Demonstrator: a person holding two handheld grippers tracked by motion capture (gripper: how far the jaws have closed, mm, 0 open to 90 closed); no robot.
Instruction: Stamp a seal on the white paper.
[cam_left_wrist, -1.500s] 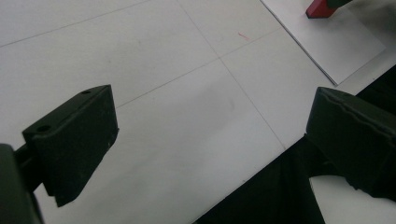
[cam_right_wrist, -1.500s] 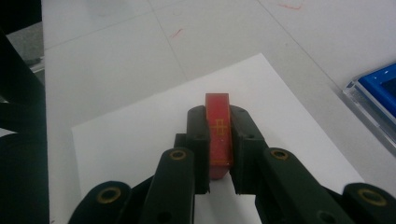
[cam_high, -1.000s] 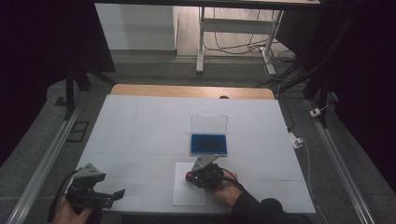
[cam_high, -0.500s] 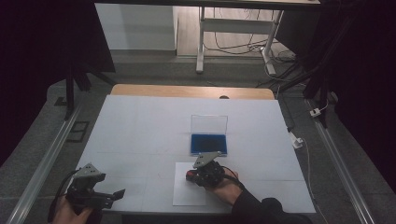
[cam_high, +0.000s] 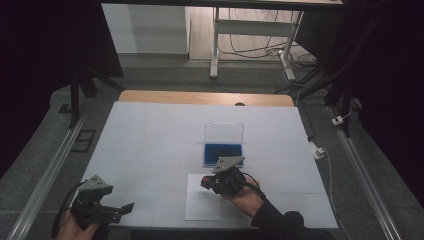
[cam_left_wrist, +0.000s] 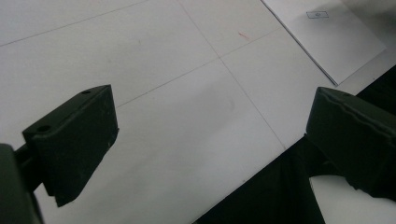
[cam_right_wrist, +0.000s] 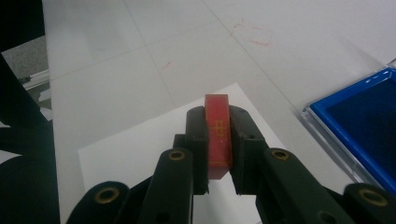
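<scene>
My right gripper (cam_right_wrist: 218, 122) is shut on a small red block with gold markings (cam_right_wrist: 218, 133), clamped upright between its jaws. In the high view this gripper (cam_high: 206, 184) hovers over the upper right part of a white paper sheet (cam_high: 200, 209) near the table's front. Just behind it lies a blue inkpad in an open clear case (cam_high: 223, 150); its blue corner (cam_right_wrist: 369, 123) shows at the right of the right gripper view. My left gripper (cam_high: 126, 207) rests at the front left corner with its jaws wide apart and nothing between them (cam_left_wrist: 210, 140).
The white tabletop (cam_high: 160, 145) has thin grid lines and faint red marks (cam_right_wrist: 252, 32). The table's front edge (cam_left_wrist: 261, 172) runs under the left gripper. A white adapter and cable (cam_high: 317, 150) lie at the right edge. A metal rail (cam_high: 45, 175) flanks the left side.
My right gripper has shifted slightly forward and right above the paper, still holding the red block. The left gripper has stayed put.
</scene>
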